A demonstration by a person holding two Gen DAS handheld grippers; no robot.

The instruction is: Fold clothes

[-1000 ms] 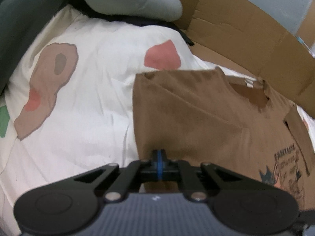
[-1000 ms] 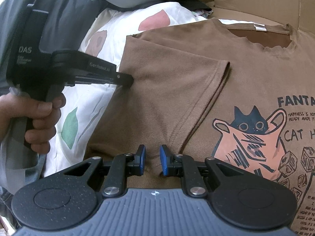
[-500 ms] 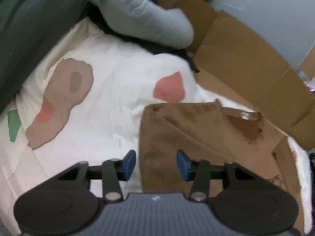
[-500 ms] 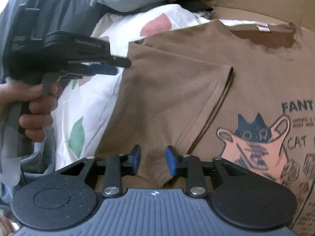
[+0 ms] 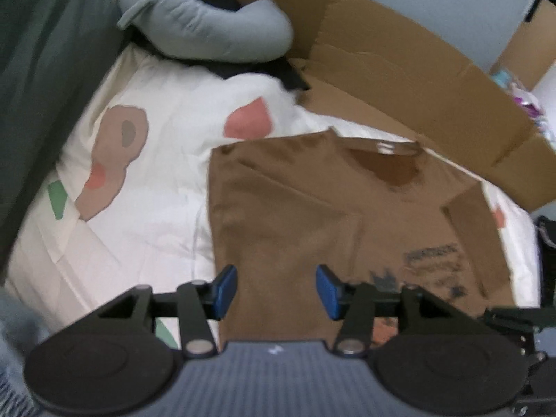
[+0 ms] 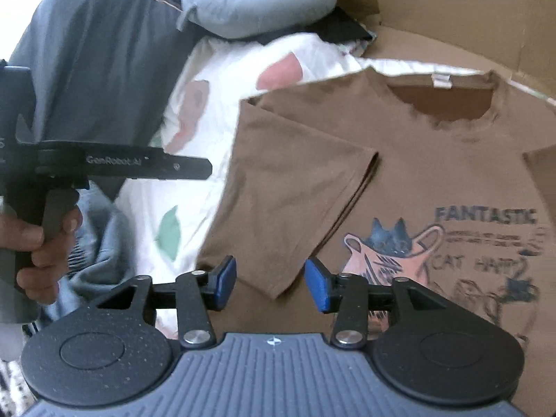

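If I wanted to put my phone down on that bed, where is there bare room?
The bare patch is the white patterned quilt, between the brown T-shirt and the dark grey fabric. It is crowded beyond: a grey cushion lies at the head, with cardboard beside it bordering the shirt's collar.

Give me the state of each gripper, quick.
Left gripper: open, jaws just opening, empty above the brown T-shirt.
Right gripper: open, jaws just opening, nothing held, over the folded-in sleeve.

Each camera sits behind its own fingers, looking steeply down at close range. Both views share the brown T-shirt [image 5: 285, 215] [image 6: 312, 173] on the bed [image 5: 166, 160]; the right view also catches the left gripper [image 6: 194, 168] from the side.
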